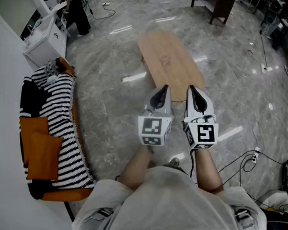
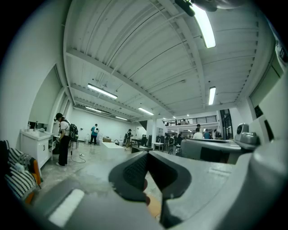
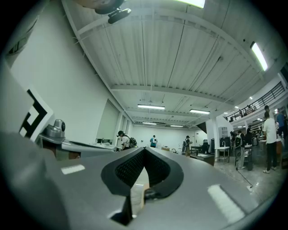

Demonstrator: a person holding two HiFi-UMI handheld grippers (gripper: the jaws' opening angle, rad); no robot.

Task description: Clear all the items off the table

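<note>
No readable text, label, brand or number shows anywhere.

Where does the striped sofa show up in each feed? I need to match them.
Head view: striped sofa along the left edge, against the wall.
Left gripper view: bottom-left corner, partly cut off.
Right gripper view: not in it.
Shared landmark: the dark-clothed person standing near the left wall, seen in all three views.
</note>
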